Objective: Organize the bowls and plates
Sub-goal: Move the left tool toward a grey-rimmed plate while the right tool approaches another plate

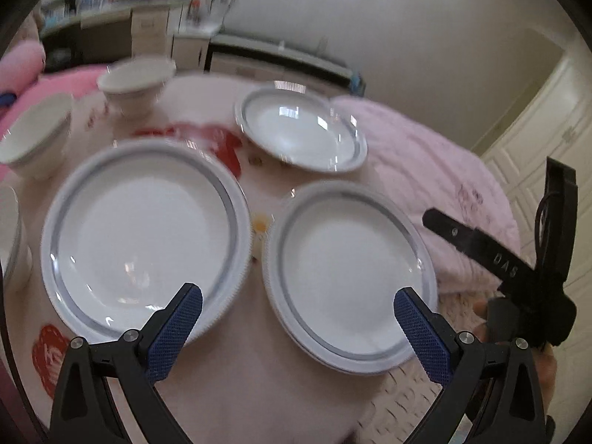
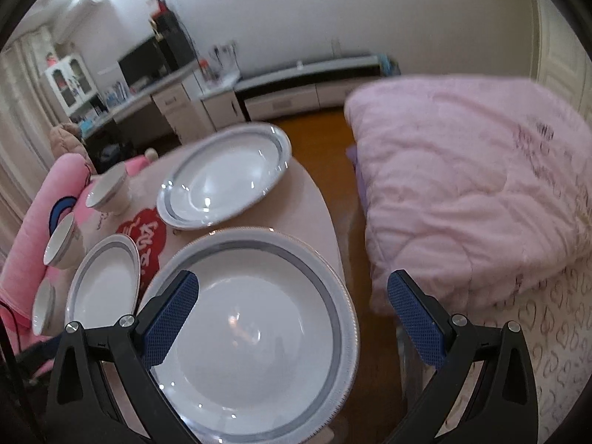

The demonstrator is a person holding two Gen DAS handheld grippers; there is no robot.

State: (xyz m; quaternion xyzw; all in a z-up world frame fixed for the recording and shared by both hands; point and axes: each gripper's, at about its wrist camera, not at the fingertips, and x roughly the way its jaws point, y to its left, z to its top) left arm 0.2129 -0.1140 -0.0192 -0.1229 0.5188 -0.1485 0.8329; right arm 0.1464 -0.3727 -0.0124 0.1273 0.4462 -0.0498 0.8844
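Three white plates with grey rim bands lie on a small pink table. In the left wrist view a large plate [image 1: 144, 236] is at left, a second plate [image 1: 347, 277] at right, a third [image 1: 301, 129] farther back. White bowls [image 1: 137, 83] [image 1: 35, 133] stand at the far left. My left gripper [image 1: 298, 310] is open and empty above the gap between the two near plates. The right gripper body [image 1: 525, 270] shows at the right edge. In the right wrist view my right gripper [image 2: 294, 294] is open and empty over the near plate [image 2: 255, 333].
A folded pink quilt [image 2: 473, 192] lies on a bed right of the table, with a strip of wooden floor [image 2: 355, 259] between. A pink cushion [image 2: 40, 236] sits left of the table. Cabinets and a desk [image 2: 177, 100] line the far wall.
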